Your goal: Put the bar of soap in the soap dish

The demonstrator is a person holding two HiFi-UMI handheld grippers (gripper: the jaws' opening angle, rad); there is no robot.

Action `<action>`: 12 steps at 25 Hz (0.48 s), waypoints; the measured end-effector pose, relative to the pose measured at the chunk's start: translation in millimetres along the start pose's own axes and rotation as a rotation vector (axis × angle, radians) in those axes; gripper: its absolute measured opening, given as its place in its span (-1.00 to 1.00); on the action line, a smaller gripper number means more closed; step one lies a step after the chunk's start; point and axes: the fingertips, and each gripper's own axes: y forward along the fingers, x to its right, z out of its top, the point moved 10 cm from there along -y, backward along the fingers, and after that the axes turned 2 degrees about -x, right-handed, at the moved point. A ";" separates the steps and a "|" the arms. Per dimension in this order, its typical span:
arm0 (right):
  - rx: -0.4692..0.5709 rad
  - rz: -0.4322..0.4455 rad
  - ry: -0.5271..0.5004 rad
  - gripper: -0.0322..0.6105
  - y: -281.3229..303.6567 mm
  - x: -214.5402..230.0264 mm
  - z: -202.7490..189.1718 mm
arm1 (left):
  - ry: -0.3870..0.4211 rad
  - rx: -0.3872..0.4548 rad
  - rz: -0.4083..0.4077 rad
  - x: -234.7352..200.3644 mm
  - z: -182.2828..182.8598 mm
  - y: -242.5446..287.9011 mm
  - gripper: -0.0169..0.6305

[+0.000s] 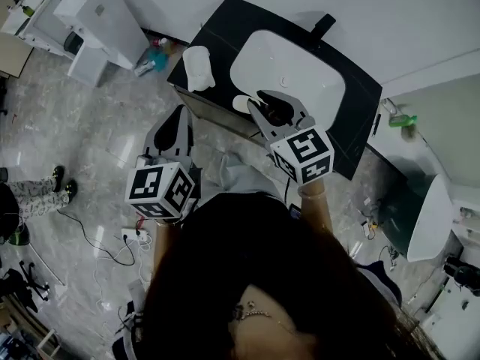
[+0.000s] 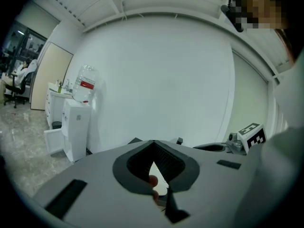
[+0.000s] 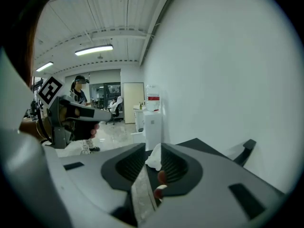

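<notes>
The small white oval that looks to be the bar of soap (image 1: pixel 240 103) lies on the black counter (image 1: pixel 214 21), at the front left rim of the white sink (image 1: pixel 300 73). It is not in the soap dish (image 1: pixel 197 67), the larger white piece near the counter's left corner, apart from the soap.

The right gripper (image 1: pixel 260 103) hovers just beside the soap, its tips at the oval's right edge; I cannot tell if they touch it. In the right gripper view its 2 jaws stand slightly apart, with a narrow slot at the tips of the right gripper (image 3: pixel 153 148) and nothing pinched between the dark ribbed pads. Through that slot the soap dish (image 3: pixel 154 158) shows on the counter beyond. The dark faucet lever (image 3: pixel 246 148) rises to the right, against the white wall.

The left gripper (image 1: pixel 180 112) hangs off the counter's front left, over the marbled floor (image 1: pixel 75 126), well apart from soap and dish. In the left gripper view the 2 jaws of the left gripper (image 2: pixel 153 144) meet at their tips and hold nothing; only a sliver of light shows lower down between the pads.

A white water dispenser (image 1: pixel 97 21) stands on the floor, left of the counter.
</notes>
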 end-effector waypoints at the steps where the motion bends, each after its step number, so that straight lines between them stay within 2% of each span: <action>1: -0.019 0.021 -0.012 -0.60 9.0 5.8 -0.4 | -0.008 -0.002 0.009 -2.8 1.4 5.1 -0.96; 7: -0.167 0.132 -0.121 -0.39 58.0 28.9 -13.1 | -0.041 -0.021 0.056 -21.8 7.4 23.2 -0.96; 12: -0.403 0.219 -0.253 -0.15 102.3 35.0 -51.7 | -0.059 -0.029 0.077 -44.0 10.7 33.0 -0.96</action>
